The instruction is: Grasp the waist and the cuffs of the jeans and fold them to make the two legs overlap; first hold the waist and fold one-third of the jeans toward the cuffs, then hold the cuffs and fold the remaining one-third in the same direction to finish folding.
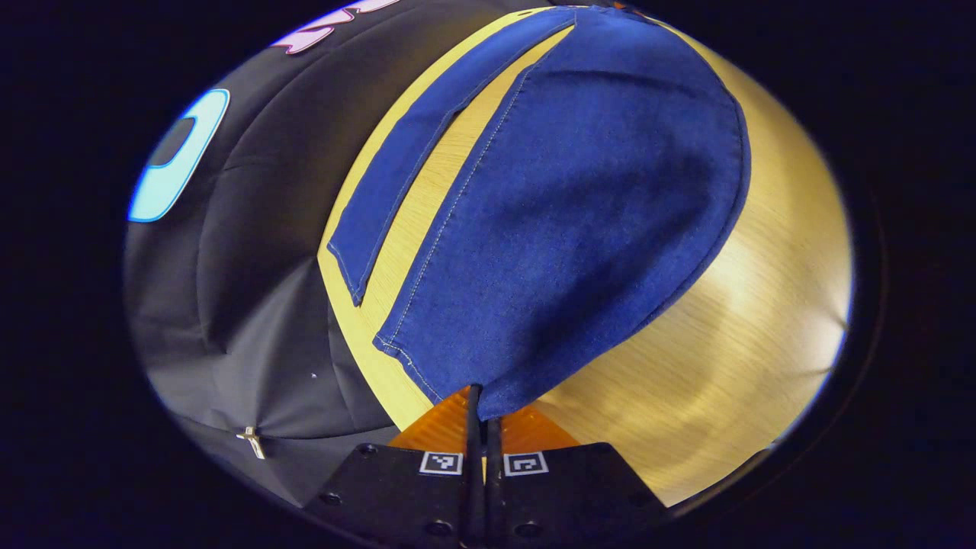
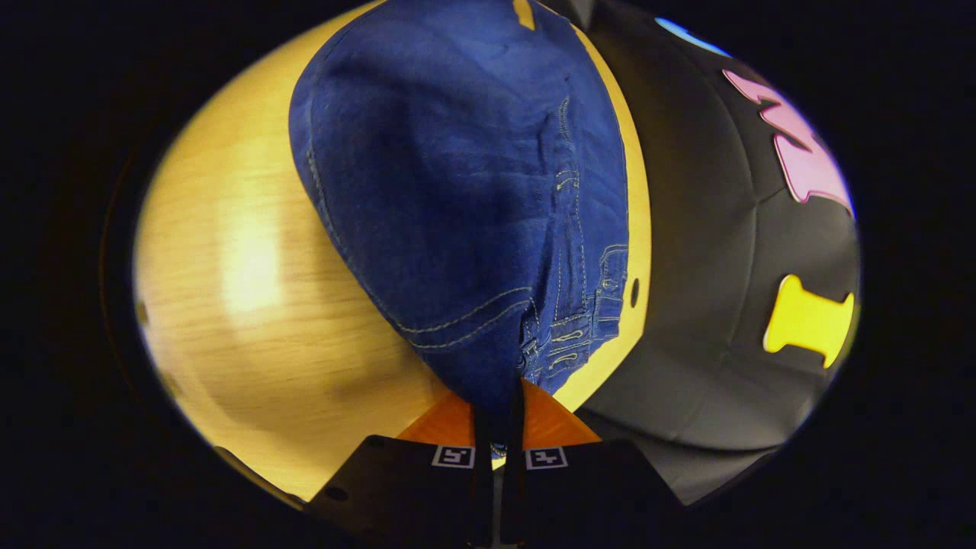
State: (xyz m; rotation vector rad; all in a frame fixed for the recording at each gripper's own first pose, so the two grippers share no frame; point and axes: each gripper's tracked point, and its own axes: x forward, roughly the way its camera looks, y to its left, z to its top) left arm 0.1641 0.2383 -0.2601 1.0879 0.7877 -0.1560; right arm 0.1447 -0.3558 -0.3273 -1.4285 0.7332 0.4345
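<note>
Blue jeans (image 1: 579, 229) are spread over a light wooden table (image 1: 732, 335). In the left gripper view, my left gripper (image 1: 483, 415) is shut on the cuff corner of the nearer leg, which is lifted off the table. The other leg (image 1: 412, 168) lies flat along the table's edge, a strip of wood between the two. In the right gripper view, my right gripper (image 2: 499, 415) is shut on the waist end of the jeans (image 2: 457, 191), beside the belt loops (image 2: 587, 320) and pocket stitching. The cloth rises up from both grips.
The wooden table (image 2: 259, 305) stretches out beside the jeans in both views. The booth's black cloth wall (image 1: 244, 290) runs close along the table's far edge (image 2: 637, 229), next to the flat leg and the waistband.
</note>
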